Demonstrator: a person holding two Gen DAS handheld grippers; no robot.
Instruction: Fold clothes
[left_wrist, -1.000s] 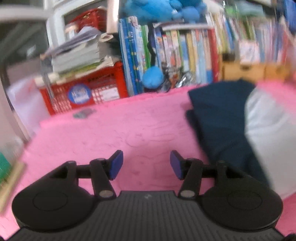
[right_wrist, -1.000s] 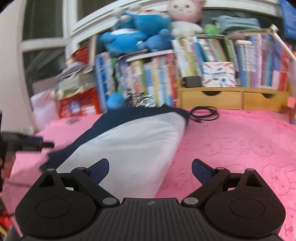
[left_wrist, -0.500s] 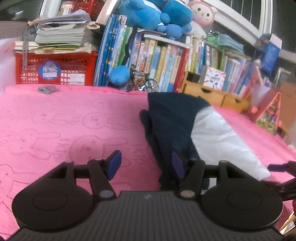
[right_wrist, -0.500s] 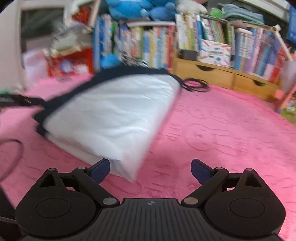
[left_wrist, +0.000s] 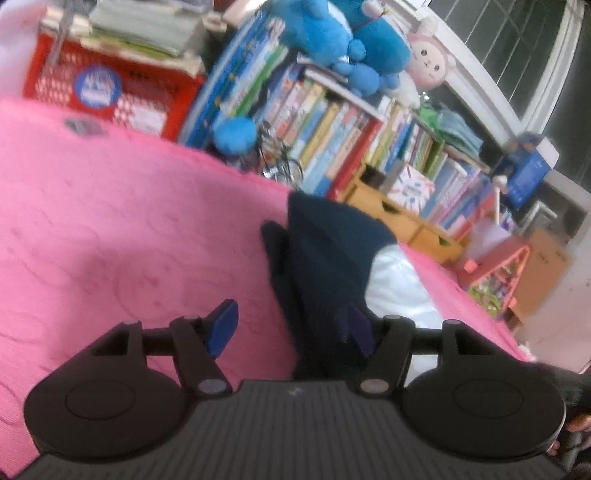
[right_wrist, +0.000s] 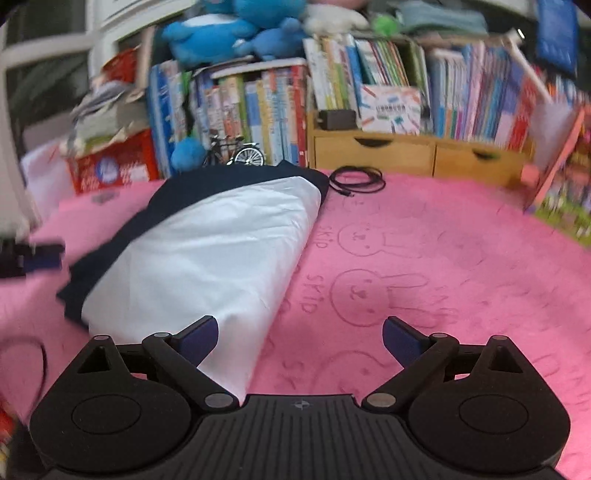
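On a pink blanket (right_wrist: 424, 229), the left gripper (left_wrist: 291, 325) opens over a folded garment (right_wrist: 207, 251); the right gripper (right_wrist: 299, 332) gapes wide, empty

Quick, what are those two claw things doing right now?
Left gripper: jaws opening around the navy-and-white folded garment's edge.
Right gripper: open, holding nothing.

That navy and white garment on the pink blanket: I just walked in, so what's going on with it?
A person is folding clothes with a gripper in each hand. The navy and white garment lies folded on the pink blanket. The left gripper is opening at its navy edge; the right gripper hangs open by its white corner, gripping nothing.
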